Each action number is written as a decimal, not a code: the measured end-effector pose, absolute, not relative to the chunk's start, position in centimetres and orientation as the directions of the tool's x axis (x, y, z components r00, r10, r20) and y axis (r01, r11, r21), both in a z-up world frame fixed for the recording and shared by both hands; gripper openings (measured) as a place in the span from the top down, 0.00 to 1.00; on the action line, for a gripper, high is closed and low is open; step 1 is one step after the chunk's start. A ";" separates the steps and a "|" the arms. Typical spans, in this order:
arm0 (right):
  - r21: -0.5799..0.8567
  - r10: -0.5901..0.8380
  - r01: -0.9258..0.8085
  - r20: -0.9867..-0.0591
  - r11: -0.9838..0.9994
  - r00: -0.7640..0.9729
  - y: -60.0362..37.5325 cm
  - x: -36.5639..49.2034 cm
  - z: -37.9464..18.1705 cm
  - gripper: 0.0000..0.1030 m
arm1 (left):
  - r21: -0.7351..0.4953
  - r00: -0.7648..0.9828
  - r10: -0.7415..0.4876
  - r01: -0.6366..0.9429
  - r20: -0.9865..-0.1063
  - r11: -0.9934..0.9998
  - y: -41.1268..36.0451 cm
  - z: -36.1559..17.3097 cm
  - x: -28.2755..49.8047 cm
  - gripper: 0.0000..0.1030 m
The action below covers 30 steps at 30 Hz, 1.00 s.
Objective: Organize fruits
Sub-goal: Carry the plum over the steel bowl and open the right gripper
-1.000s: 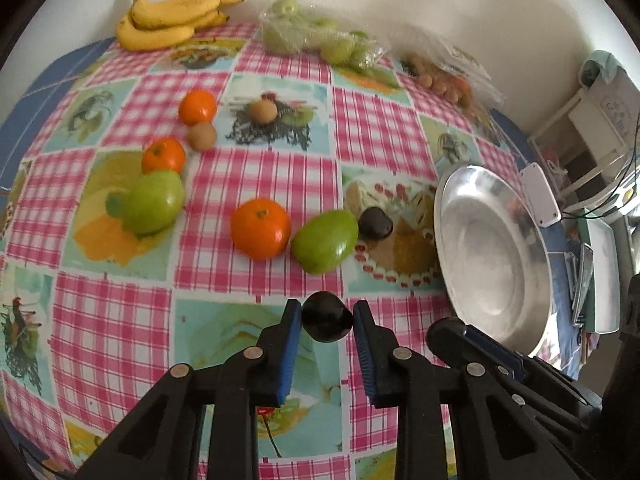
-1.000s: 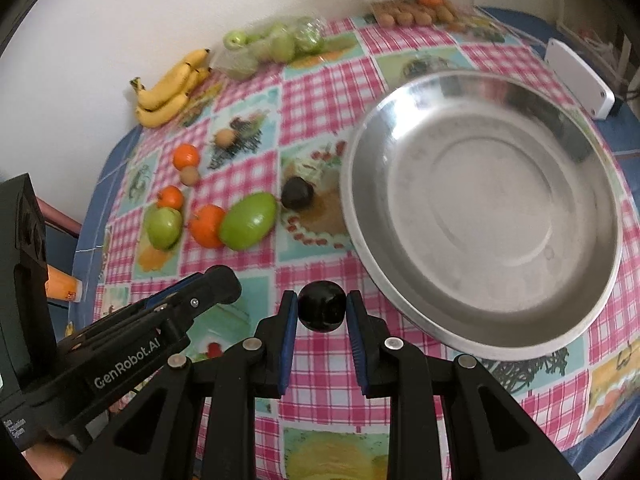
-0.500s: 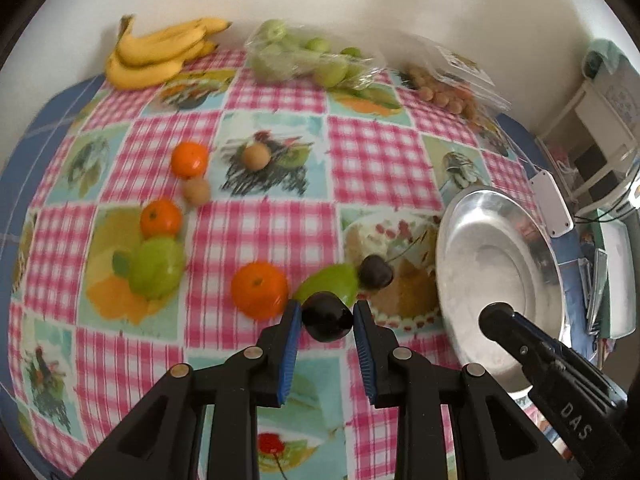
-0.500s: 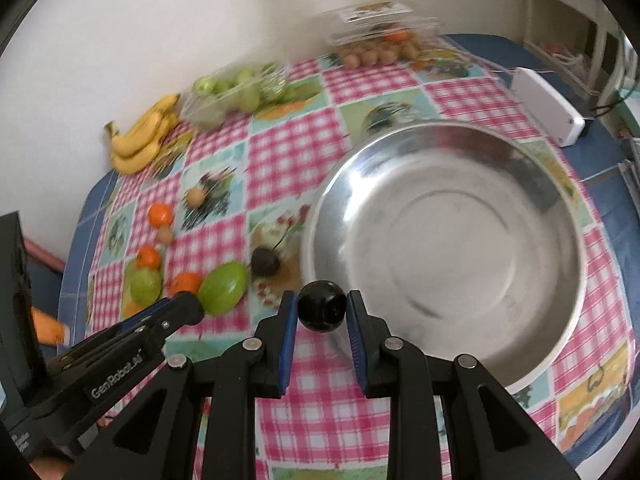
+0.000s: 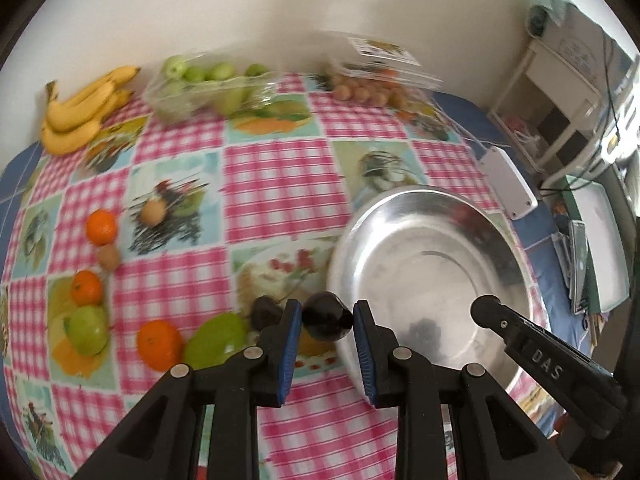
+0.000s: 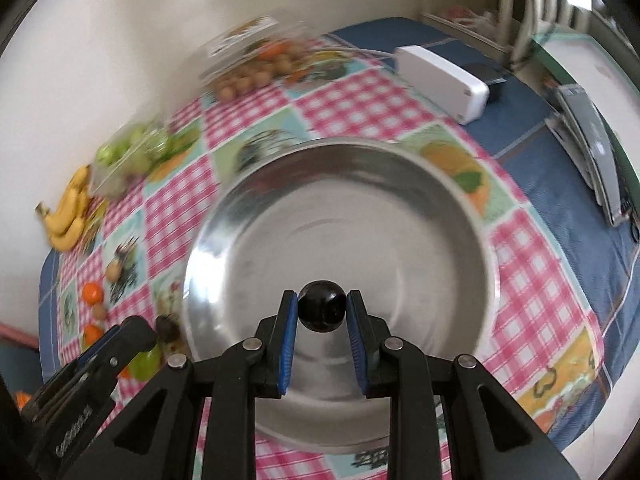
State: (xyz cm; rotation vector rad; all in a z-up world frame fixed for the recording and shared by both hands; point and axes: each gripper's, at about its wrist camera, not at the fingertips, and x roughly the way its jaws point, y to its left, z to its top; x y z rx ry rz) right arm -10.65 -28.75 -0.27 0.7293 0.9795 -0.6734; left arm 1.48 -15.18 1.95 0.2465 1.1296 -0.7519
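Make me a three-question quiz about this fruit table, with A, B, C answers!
1. Where does the yellow banana bunch lie?
A. in the round silver metal bowl
B. at the table's far edge by the wall
C. on the white box

2. How many round orange fruits show in the left wrist view?
A. three
B. one
C. six

3. What is the right tool doing?
A. standing open, with nothing in it
B. gripping a banana
C. gripping a small dark round fruit

Answers: 1 B, the bananas lie beside the wall. 2 A, three sit left of the bowl. 3 C, the blue pads press the dark fruit from both sides.
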 end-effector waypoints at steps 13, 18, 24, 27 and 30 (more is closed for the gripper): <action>0.228 -0.160 0.833 -0.923 0.504 0.349 -31.7 -11.5 -2.3 0.75 | -0.173 0.171 -0.401 0.704 -0.900 0.689 -19.2 -0.7 0.1 0.72; 0.229 -0.158 0.840 -0.925 0.491 0.345 -32.1 -11.7 -2.6 0.74 | -0.170 0.168 -0.398 0.710 -0.902 0.684 -19.4 -1.1 -0.1 0.72; 0.226 -0.151 0.842 -0.929 0.490 0.337 -32.0 -11.9 -2.9 0.74 | -0.173 0.157 -0.391 0.707 -0.907 0.685 -19.3 -1.4 -0.1 0.71; 0.220 -0.147 0.842 -0.932 0.493 0.330 -31.9 -11.8 -3.0 0.74 | -0.171 0.155 -0.391 0.713 -0.907 0.680 -19.3 -1.4 -0.3 0.65; 0.211 -0.143 0.842 -0.937 0.497 0.319 -31.8 -11.6 -3.1 0.74 | -0.171 0.160 -0.396 0.714 -0.904 0.679 -19.2 -1.2 -0.4 0.52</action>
